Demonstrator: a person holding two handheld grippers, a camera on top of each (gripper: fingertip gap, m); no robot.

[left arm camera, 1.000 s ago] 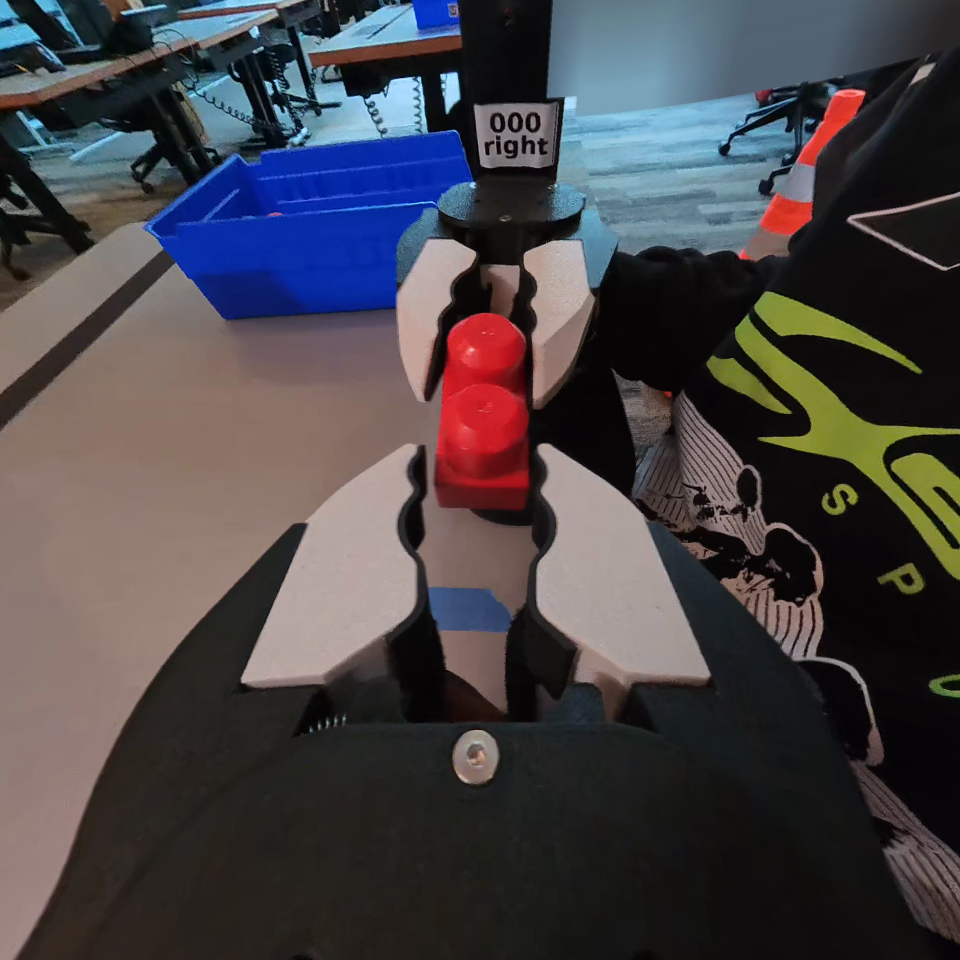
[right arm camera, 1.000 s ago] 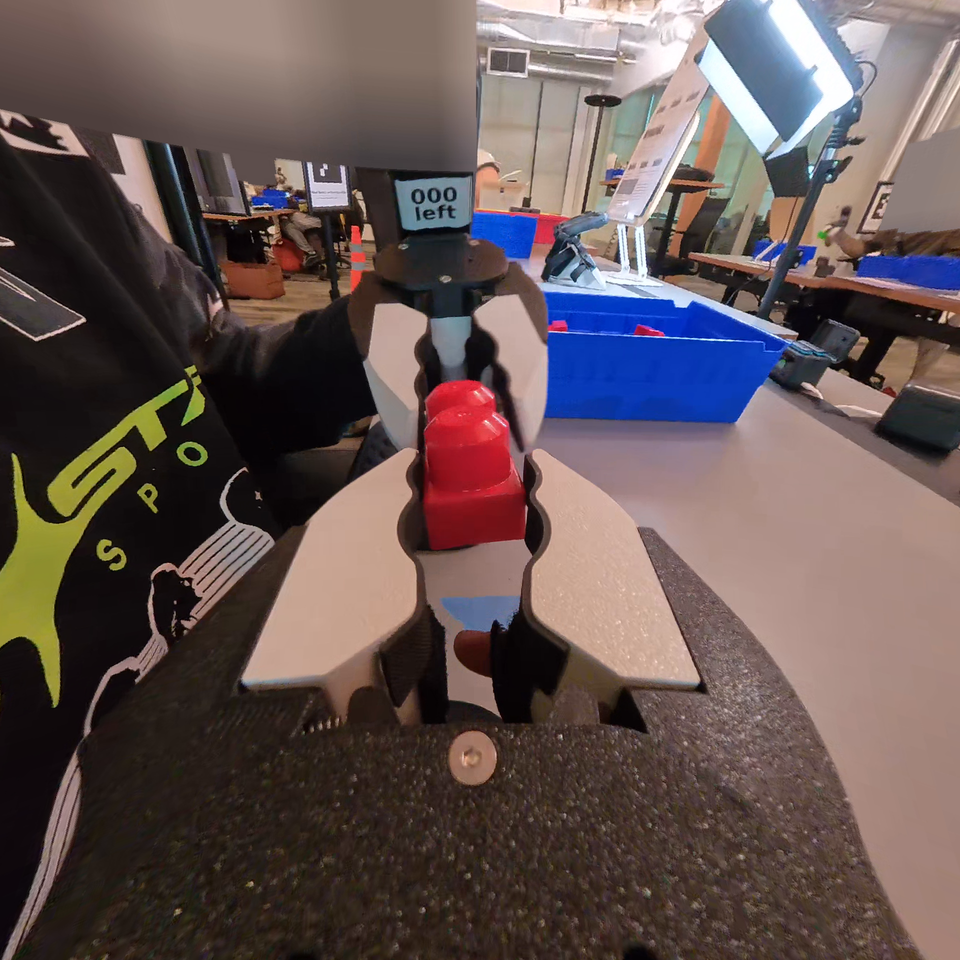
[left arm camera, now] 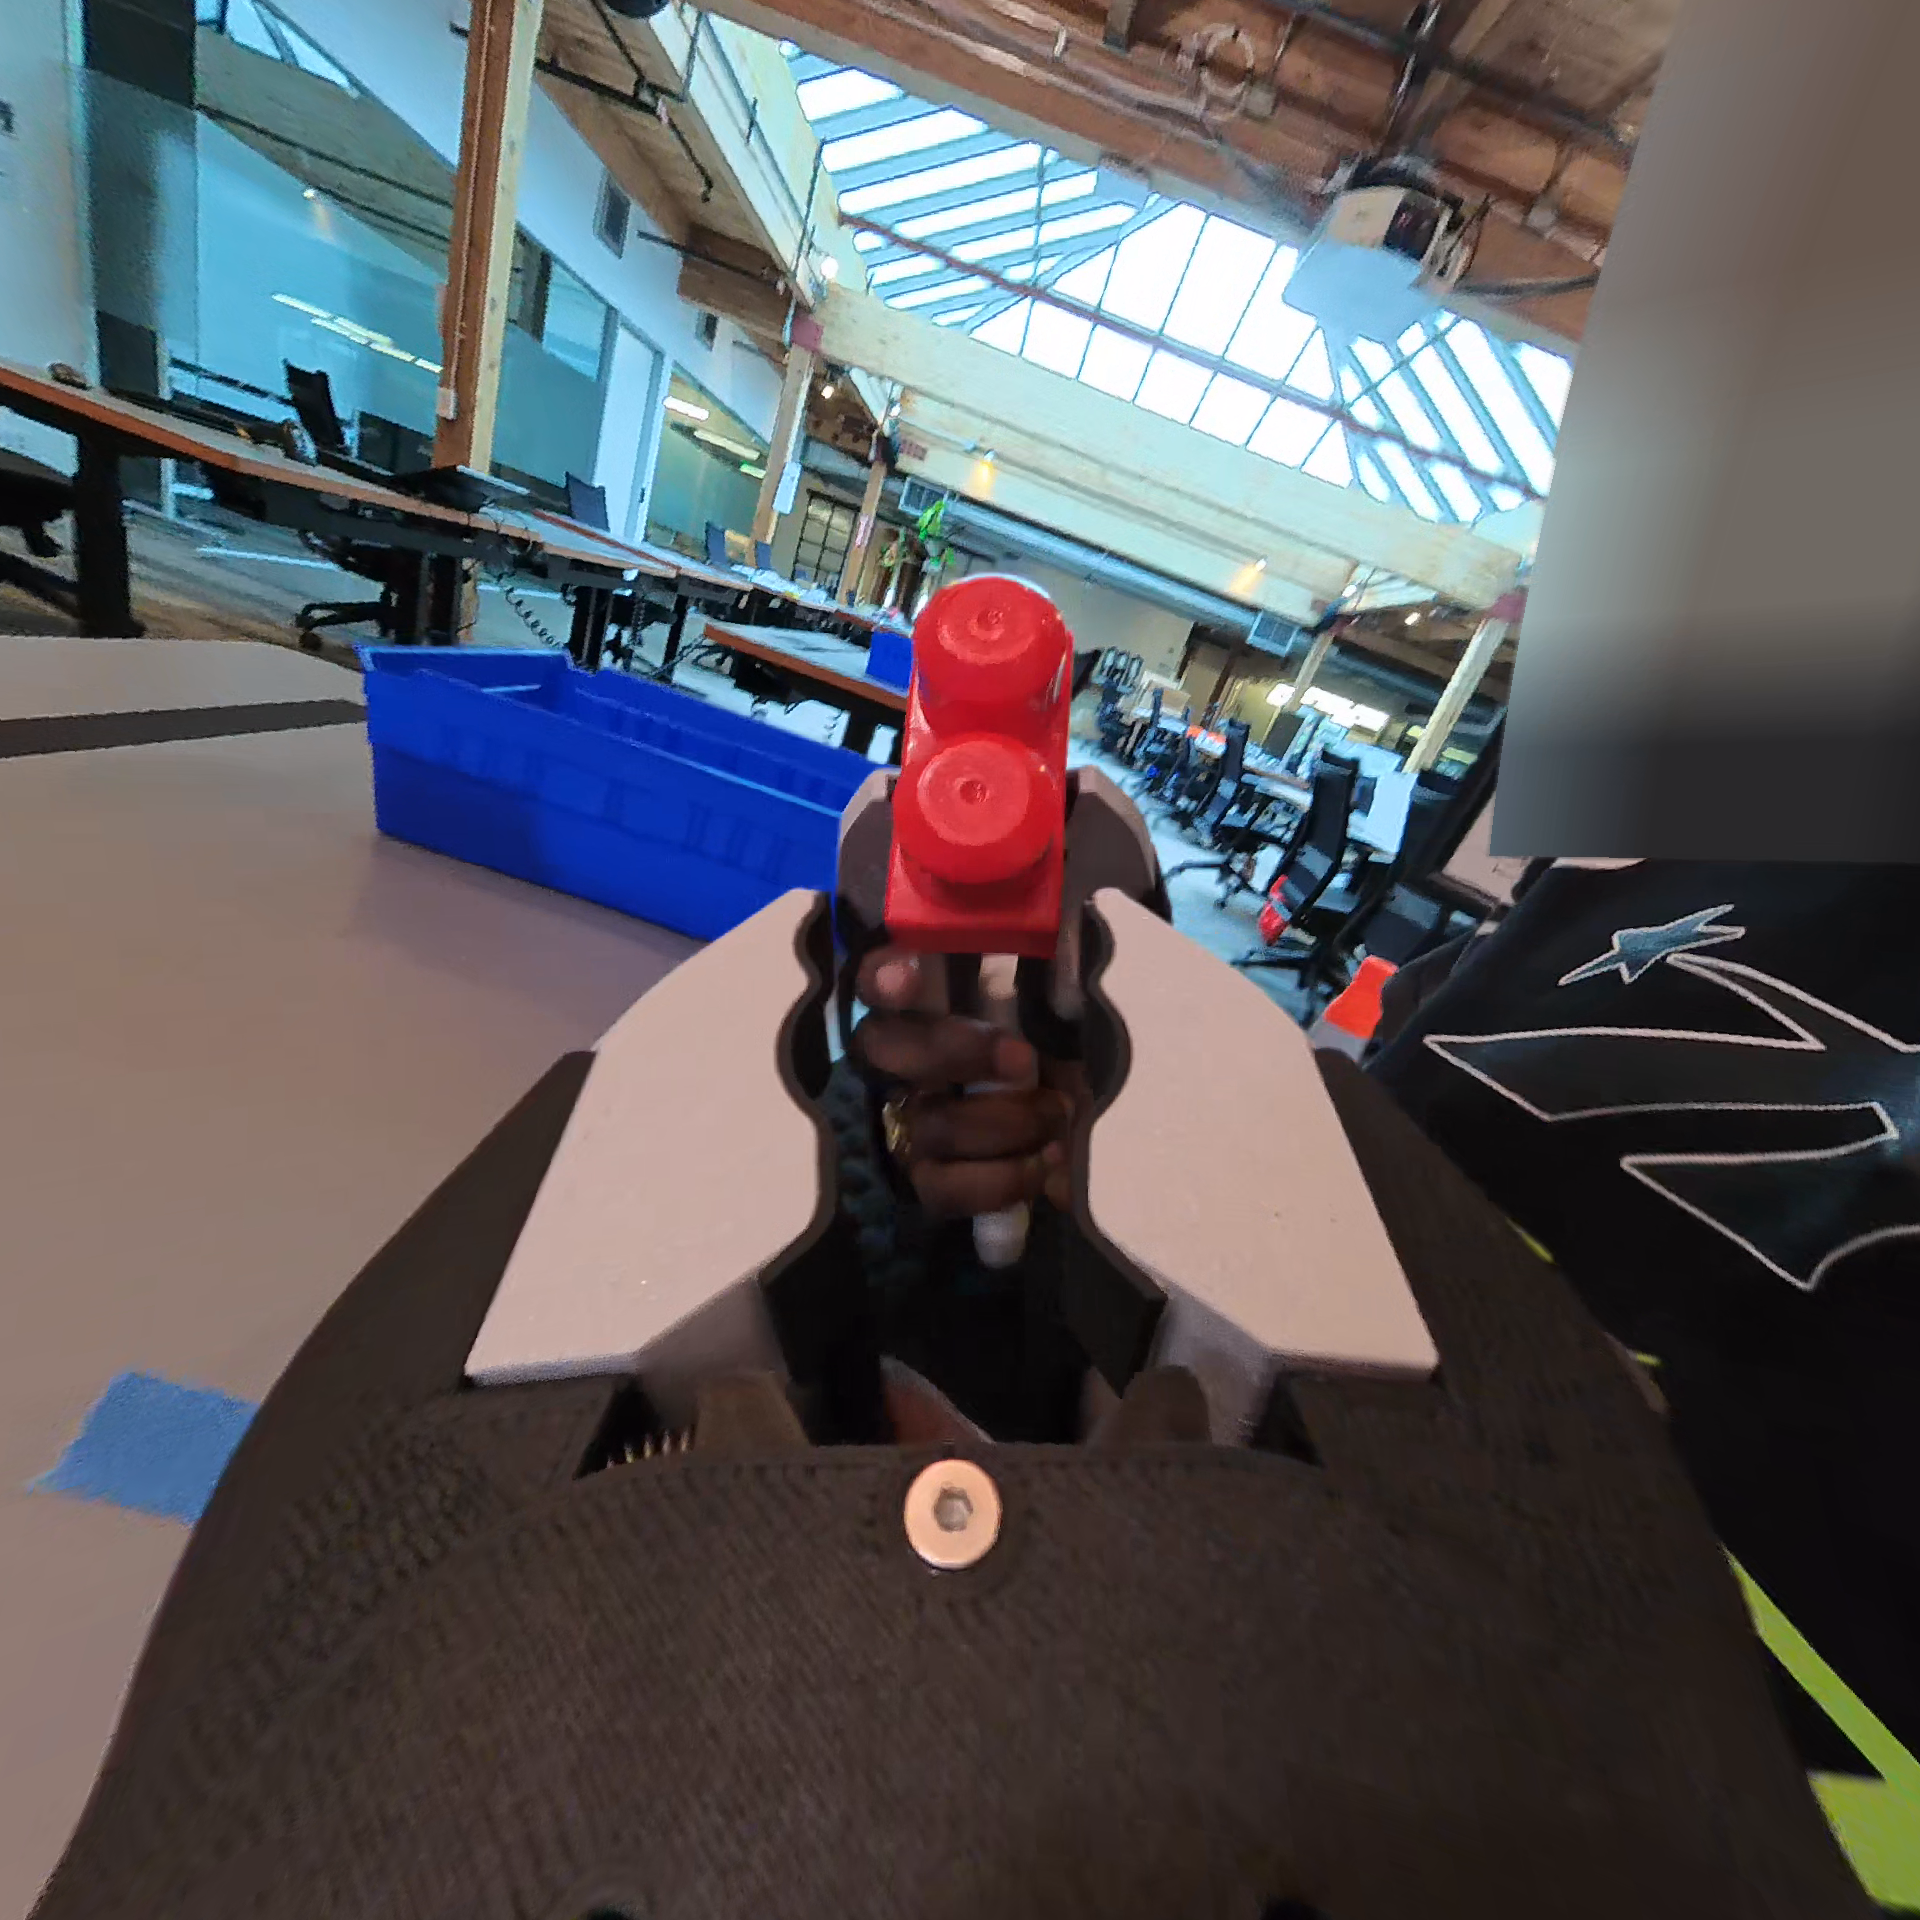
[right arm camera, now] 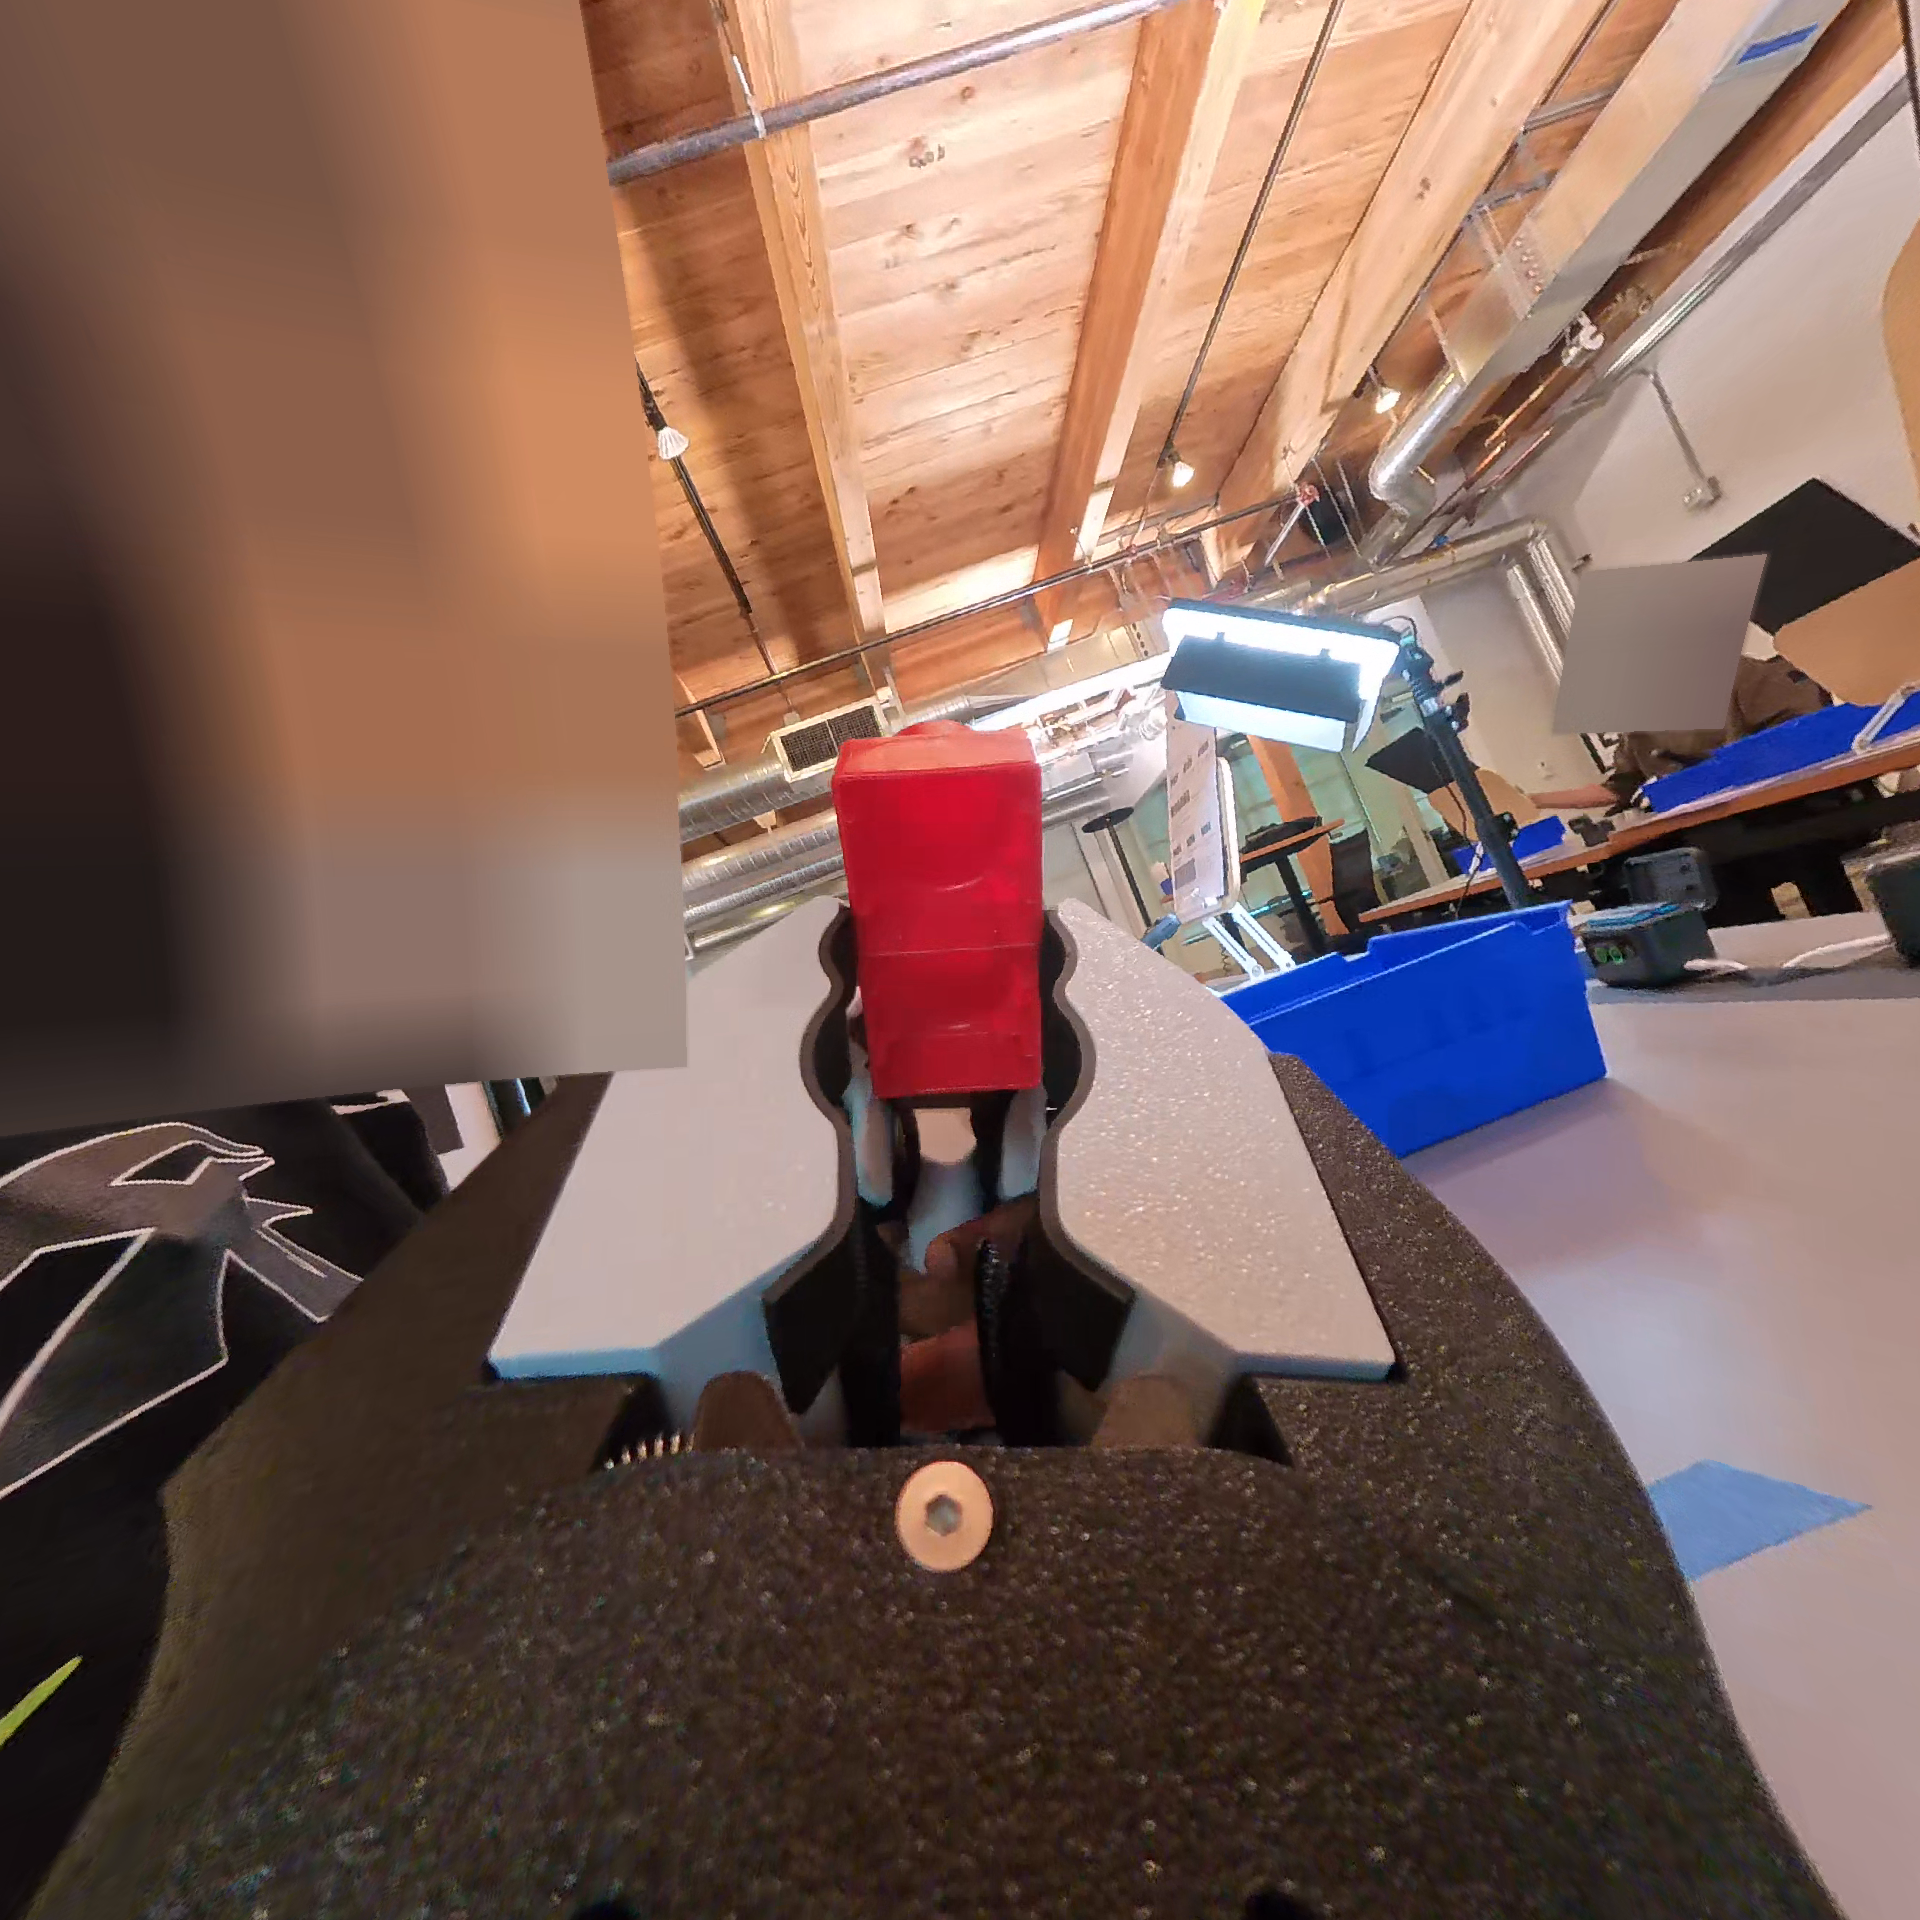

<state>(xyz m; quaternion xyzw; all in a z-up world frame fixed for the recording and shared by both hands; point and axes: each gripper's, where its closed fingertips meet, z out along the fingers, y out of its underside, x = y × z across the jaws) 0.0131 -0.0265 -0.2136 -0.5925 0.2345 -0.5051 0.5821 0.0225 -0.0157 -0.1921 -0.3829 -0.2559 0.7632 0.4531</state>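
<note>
Clamping a red block [right arm camera: 940,925] between both pads, right gripper [right arm camera: 943,997] tilted up toward wooden ceiling beams; block end sticking out past the fingertips. Left gripper [left arm camera: 961,940] spread apart, block [left arm camera: 982,774] just ahead of its fingertips and touching neither, studs facing the camera, gripped farther on by the other gripper's fingers [left arm camera: 1117,831]. Blue bin [right arm camera: 1455,1018] on the grey table [right arm camera: 1714,1247] ahead to the right of the right gripper; blue tape [right arm camera: 1745,1517] nearer. Printed sheet [right arm camera: 1200,821] on a stand beyond, writing too small to read.
</note>
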